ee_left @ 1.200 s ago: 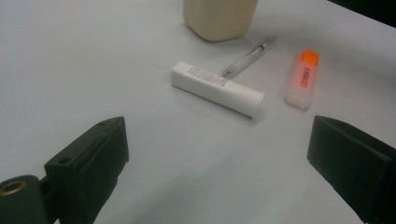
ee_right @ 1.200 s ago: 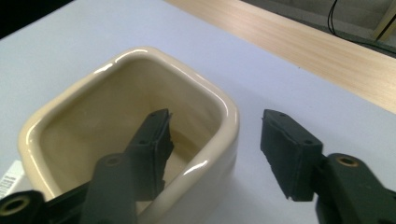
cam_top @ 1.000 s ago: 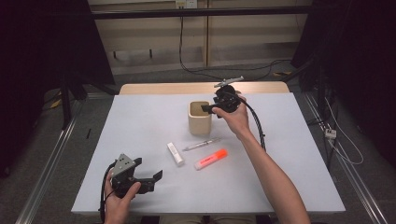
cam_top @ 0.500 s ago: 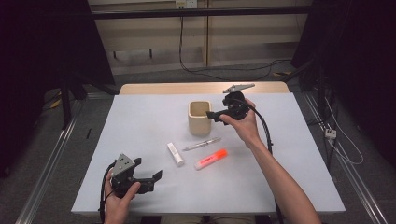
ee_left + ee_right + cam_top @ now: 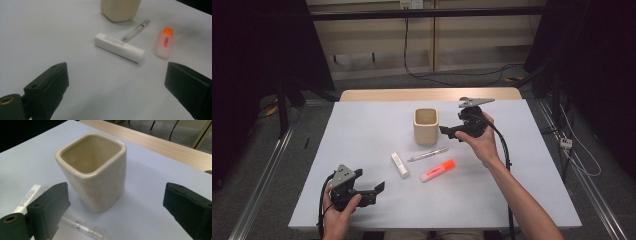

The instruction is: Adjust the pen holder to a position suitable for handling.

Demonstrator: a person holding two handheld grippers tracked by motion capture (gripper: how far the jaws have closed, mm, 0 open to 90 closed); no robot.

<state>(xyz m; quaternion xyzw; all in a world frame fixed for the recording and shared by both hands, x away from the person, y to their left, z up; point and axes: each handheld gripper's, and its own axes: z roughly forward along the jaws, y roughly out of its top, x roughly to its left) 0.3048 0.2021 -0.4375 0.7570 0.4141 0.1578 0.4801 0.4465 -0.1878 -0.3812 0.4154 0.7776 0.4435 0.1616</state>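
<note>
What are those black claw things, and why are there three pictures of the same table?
A person sits at a white table and holds a black pinching tool in each hand. One picture comes from a camera up high. The other two come from small cameras riding on the tools, so you see their black jaws at the bottom. The left tool and the right tool are both open and hold nothing. On the table stand a cream cup and, lying flat, a white tube, a clear pen and an orange highlighter.

The cup [image 5: 426, 126] stands behind the tube [image 5: 400, 164], pen [image 5: 428, 154] and highlighter [image 5: 437, 170].
</note>
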